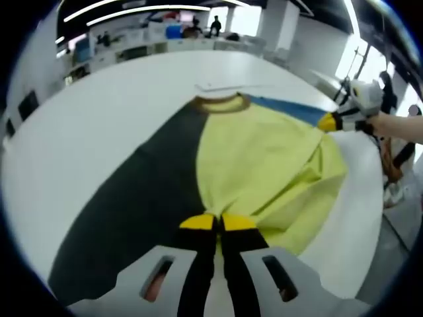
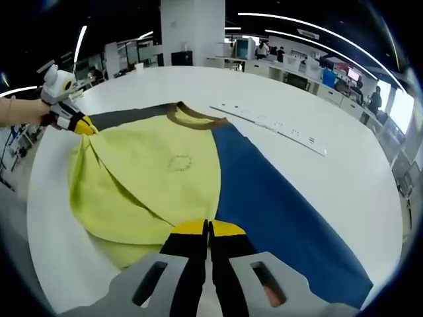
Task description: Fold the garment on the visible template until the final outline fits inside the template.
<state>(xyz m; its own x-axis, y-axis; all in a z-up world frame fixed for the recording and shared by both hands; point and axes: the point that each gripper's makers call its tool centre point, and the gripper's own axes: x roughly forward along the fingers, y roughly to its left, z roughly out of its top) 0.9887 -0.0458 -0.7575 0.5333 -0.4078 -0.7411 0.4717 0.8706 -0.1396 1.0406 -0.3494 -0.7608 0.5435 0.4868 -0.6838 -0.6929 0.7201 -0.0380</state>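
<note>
Lying on the white worktop (image 1: 79,132), the yellow shirt (image 1: 264,158) is partly folded over dark and blue panels. My left tongs (image 1: 218,221) and right tongs (image 2: 208,228) each clench its fabric edge.

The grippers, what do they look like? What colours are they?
Each hand-held gripper has two long black jaws ending in bright yellow tips, rising from a pale grey base with two slotted holes. That goes for the left hand-held gripper and the right hand-held gripper. Seen from the other side, each also has a white rounded body above its black-and-yellow jaws. No sleeve shows at the wrists.
</note>
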